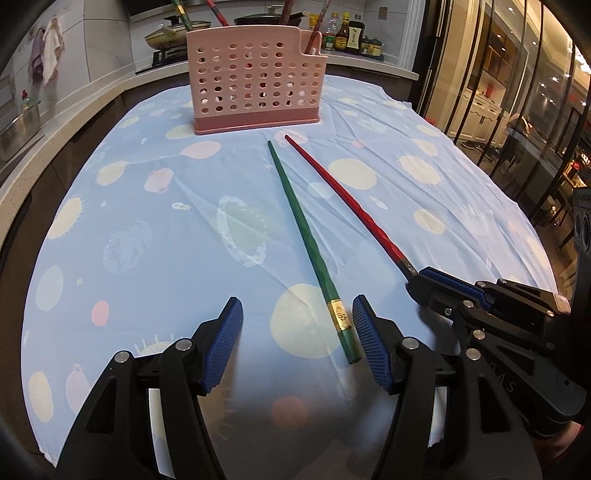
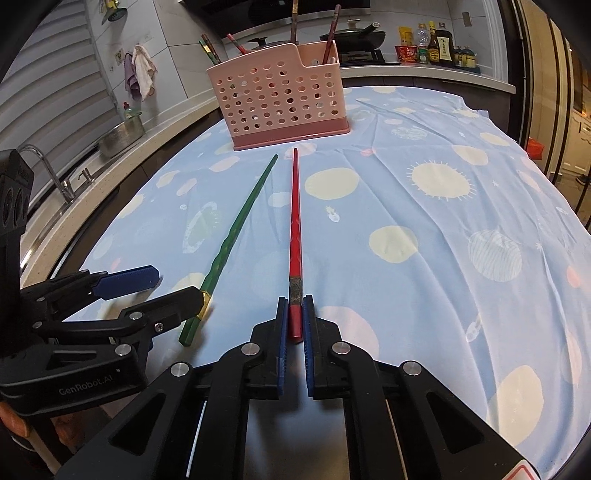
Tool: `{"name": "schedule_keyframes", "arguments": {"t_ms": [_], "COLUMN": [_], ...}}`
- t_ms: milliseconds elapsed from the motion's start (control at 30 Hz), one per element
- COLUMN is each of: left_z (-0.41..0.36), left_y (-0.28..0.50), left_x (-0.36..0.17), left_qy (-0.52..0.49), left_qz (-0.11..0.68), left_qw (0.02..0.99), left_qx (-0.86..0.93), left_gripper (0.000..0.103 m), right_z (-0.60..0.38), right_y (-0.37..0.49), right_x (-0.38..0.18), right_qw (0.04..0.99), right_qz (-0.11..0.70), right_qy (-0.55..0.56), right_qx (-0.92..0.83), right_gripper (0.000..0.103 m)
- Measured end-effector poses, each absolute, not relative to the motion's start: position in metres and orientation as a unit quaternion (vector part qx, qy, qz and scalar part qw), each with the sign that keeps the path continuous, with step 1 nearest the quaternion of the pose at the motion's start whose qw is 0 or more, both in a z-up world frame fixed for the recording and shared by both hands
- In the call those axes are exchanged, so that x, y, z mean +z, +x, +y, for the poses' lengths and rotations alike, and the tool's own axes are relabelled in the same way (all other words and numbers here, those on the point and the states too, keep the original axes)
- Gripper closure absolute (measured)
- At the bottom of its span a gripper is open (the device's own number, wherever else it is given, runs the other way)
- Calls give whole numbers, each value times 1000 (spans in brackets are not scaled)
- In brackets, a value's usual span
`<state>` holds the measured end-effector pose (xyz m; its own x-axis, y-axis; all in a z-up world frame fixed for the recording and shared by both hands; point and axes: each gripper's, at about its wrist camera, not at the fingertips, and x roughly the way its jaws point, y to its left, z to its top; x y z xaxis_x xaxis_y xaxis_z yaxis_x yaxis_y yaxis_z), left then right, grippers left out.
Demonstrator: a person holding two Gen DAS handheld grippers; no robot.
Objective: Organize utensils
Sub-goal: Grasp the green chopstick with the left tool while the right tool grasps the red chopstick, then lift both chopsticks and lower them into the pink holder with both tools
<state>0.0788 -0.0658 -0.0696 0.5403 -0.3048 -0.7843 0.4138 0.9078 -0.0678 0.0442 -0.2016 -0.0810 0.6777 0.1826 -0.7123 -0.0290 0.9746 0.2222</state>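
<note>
A green chopstick (image 1: pixel 306 236) and a red chopstick (image 1: pixel 347 199) lie on the blue patterned cloth (image 1: pixel 147 221), tips toward a pink perforated utensil holder (image 1: pixel 255 81) with several chopsticks standing in it. My left gripper (image 1: pixel 297 317) is open, its pads either side of the green chopstick's gold-banded butt end. My right gripper (image 2: pixel 295 314) is shut on the red chopstick (image 2: pixel 294 229) near its butt end; it also shows in the left wrist view (image 1: pixel 417 278). The green chopstick (image 2: pixel 236 236), the holder (image 2: pixel 280 96) and the left gripper (image 2: pixel 173 291) show in the right wrist view.
The cloth-covered table (image 2: pixel 443 221) stands beside a kitchen counter with a sink and tap (image 2: pixel 48 173) on the left. Pans (image 1: pixel 173 33) and sauce bottles (image 2: pixel 432 48) sit on the counter behind the holder. Glass doors (image 1: pixel 517 92) stand at the right.
</note>
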Motion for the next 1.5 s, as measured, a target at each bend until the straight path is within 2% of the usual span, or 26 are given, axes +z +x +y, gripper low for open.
{"name": "schedule_keyframes", "arguments": {"t_ms": [267, 400, 533, 600, 733, 1067, 1500], "left_z": [-74, -74, -76, -76, -77, -68, -57], "left_y": [75, 72, 68, 67, 67, 66, 70], "left_x": [-74, -74, -74, -74, -74, -61, -7], "left_qy": [76, 77, 83, 79, 76, 55, 42], "left_qz": [429, 428, 424, 425, 427, 425, 363], "left_qw": [875, 876, 876, 874, 871, 873, 901], "left_qx": [-209, -210, -215, -222, -230, -233, -233], "left_gripper": [45, 52, 66, 79, 91, 95, 94], "right_z": [-208, -209, -210, -210, -211, -215, -238], "right_y": [40, 39, 39, 38, 38, 27, 27], "right_x": [-81, -81, -81, -82, -82, -66, 3], "right_qw": [909, 908, 908, 908, 908, 915, 946], "right_qz": [399, 399, 399, 399, 399, 381, 296], "right_qy": [108, 111, 113, 114, 114, 116, 120], "right_qx": [56, 57, 57, 57, 58, 59, 48], "right_gripper": [96, 96, 96, 96, 96, 96, 96]}}
